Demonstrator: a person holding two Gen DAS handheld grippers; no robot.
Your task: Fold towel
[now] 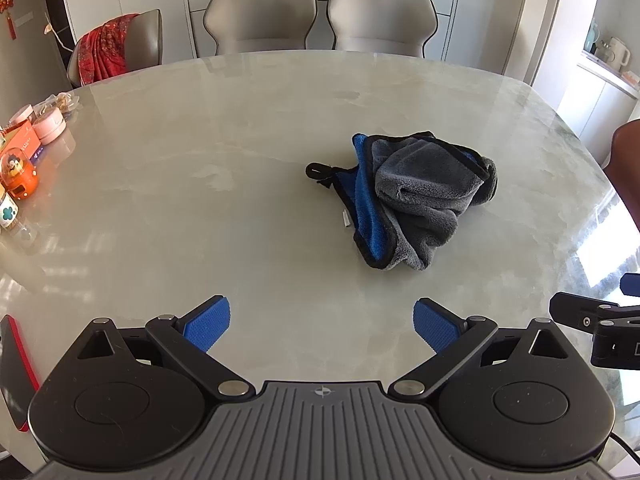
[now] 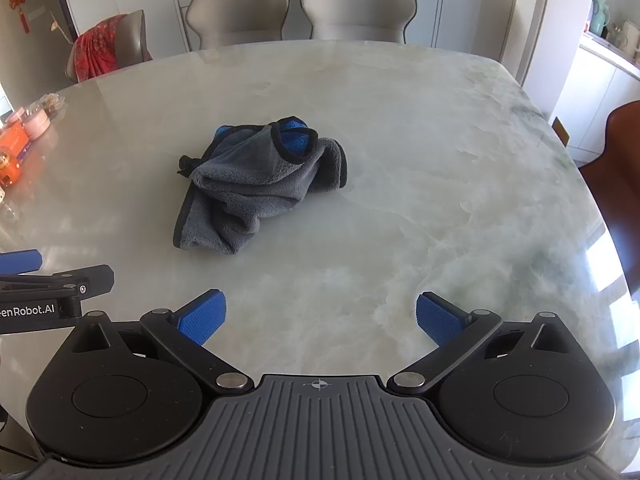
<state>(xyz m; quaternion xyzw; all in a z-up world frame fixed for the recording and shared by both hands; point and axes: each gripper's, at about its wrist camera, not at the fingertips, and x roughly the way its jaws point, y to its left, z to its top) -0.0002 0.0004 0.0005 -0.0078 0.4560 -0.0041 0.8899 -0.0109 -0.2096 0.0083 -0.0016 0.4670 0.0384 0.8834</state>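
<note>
Grey-and-blue towel [image 1: 408, 200]: lying crumpled in a loose heap near the middle of the table, at about 1 o'clock from the left gripper and 11 o'clock from the right gripper; grey pile facing up, blue face and black binding showing along one side.
Hanging loop [image 1: 316, 170]: sticking out at the heap's 9 o'clock in the left wrist view, resting flat on the stone.
Left gripper [image 1: 322, 326]: hovering over the near table edge, blue pads spread wide apart, gripping nothing.
Right gripper [image 2: 320, 320]: hovering beside it, fingers likewise parted and empty; its tip is showing at 3 o'clock in the left wrist view.
Step in hand (judged): folding is not yet begun; the heap is needing to be opened flat first.
Doing it well (judged): each gripper should be pinching a separate bound corner, taking a single layer only, then drawing the two apart low over the surface so the plush is spreading without dragging.
Risk (judged): thick pile may be bunching, so that two layers are being caught at once.
Table [image 2: 440, 160]: pale polished marble, reflecting window glare at 3 o'clock.
Clutter [image 1: 28, 140]: boxes and small jars sitting at 9 o'clock, well apart from the towel.
Chairs [image 1: 260, 20]: two beige backs standing at 12 o'clock; a third at 10 o'clock is carrying a red cloth [image 1: 106, 48].
</note>
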